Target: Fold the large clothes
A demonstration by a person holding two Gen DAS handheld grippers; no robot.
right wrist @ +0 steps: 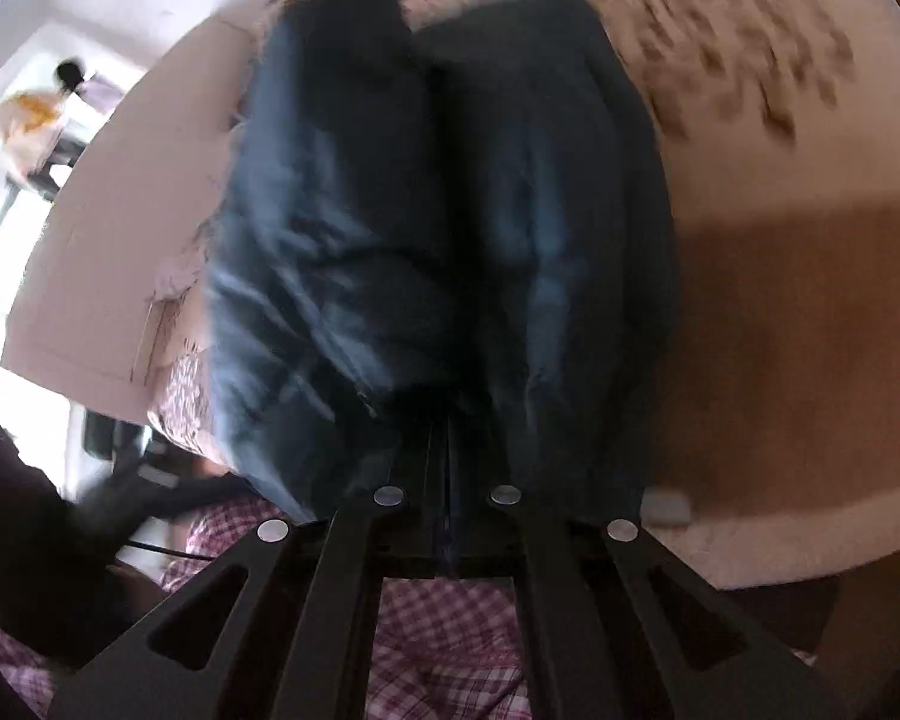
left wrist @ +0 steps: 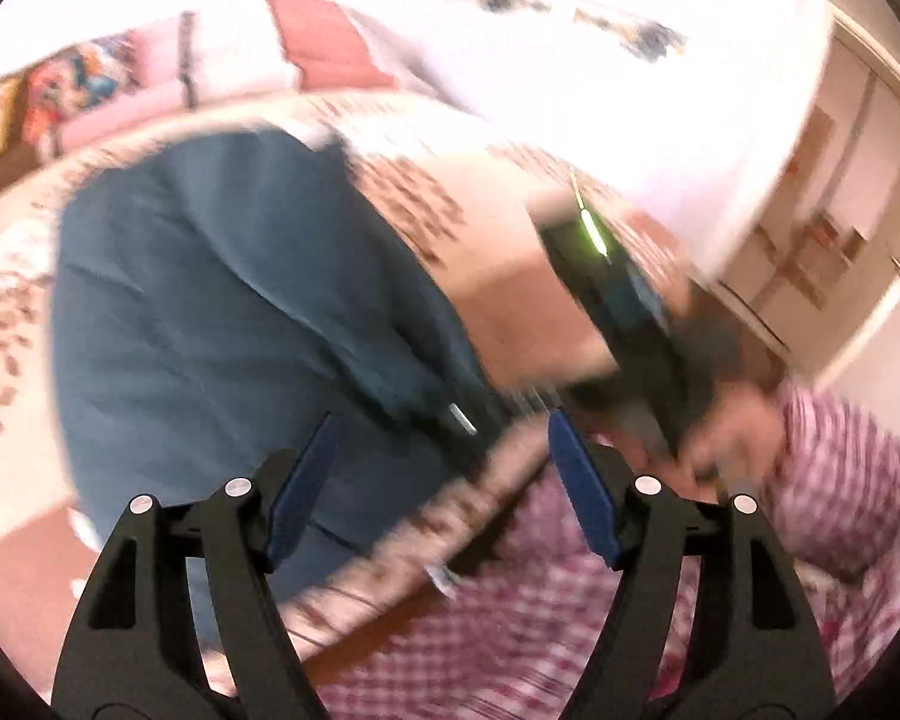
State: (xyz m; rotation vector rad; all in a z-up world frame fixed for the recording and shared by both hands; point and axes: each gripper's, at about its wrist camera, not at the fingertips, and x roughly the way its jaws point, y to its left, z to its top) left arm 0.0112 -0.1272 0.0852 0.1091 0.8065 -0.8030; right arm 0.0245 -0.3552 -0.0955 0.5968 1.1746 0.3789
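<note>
A large dark blue garment [left wrist: 240, 300] lies spread on a bed with a patterned cover [left wrist: 402, 198]. My left gripper [left wrist: 442, 420] hovers over the garment's near edge, its blue pads [left wrist: 303, 492] wide apart and nothing between them. To its right a hand holds the right gripper's black body [left wrist: 618, 312], blurred, at the garment's edge. In the right wrist view my right gripper [right wrist: 447, 420] is shut, and the dark blue garment [right wrist: 342, 240] bunches in two folds from its closed fingertips out across the bed cover [right wrist: 780, 300].
Coloured cushions [left wrist: 72, 84] and a red pillow [left wrist: 324, 42] lie at the far end of the bed. A door [left wrist: 840, 180] stands at the right. The person's pink checked clothing [left wrist: 570, 630] [right wrist: 444, 630] fills the near edge. A small pale object [right wrist: 666, 507] lies on the bed.
</note>
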